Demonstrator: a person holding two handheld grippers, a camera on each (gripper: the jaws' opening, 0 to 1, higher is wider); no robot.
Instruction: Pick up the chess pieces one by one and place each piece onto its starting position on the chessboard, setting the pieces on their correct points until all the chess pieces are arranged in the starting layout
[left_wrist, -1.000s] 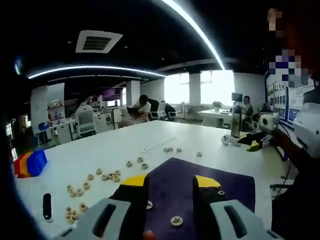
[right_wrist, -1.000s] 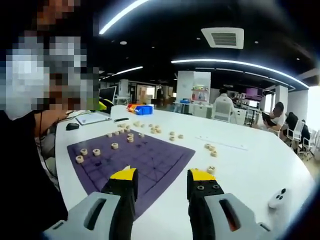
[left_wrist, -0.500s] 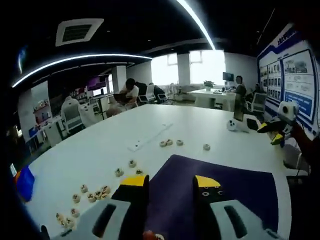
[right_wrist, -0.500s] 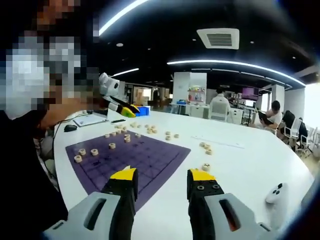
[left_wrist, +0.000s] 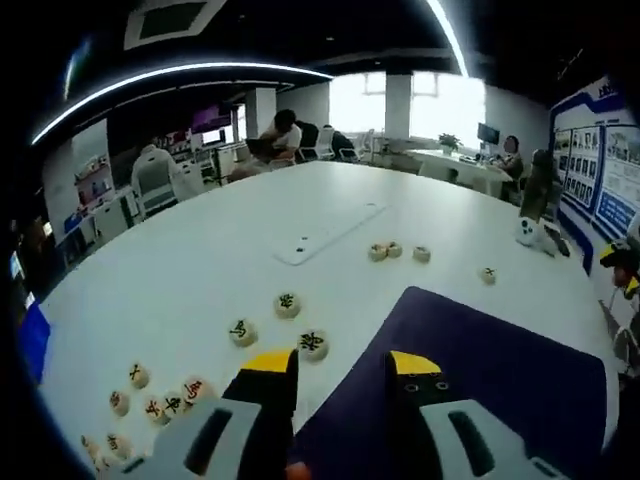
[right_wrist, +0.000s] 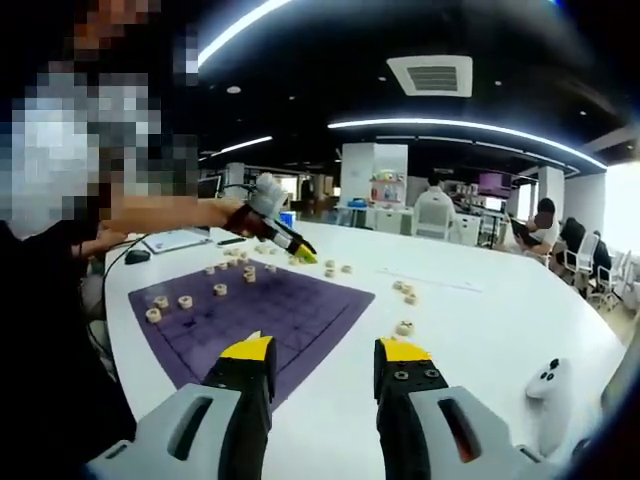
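Now we hover left gripper (left_wrist: 340, 368), jaws apart, empty, near chess piece (left_wrist: 313, 343) beside chessboard (left_wrist: 500, 365); small, light, stiff disc — we pinch rim edges. Right gripper (right_wrist: 324, 355) open, idle.

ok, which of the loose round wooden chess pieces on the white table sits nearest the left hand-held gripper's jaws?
The round wooden chess piece lying just off the purple chessboard mat edge, directly ahead of the left hand-held gripper. The others lie farther out.

Bright ceiling strip lights (left_wrist: 180, 72), window (left_wrist: 430, 105) glare, dim ceiling, slight blur, curved fisheye edges.
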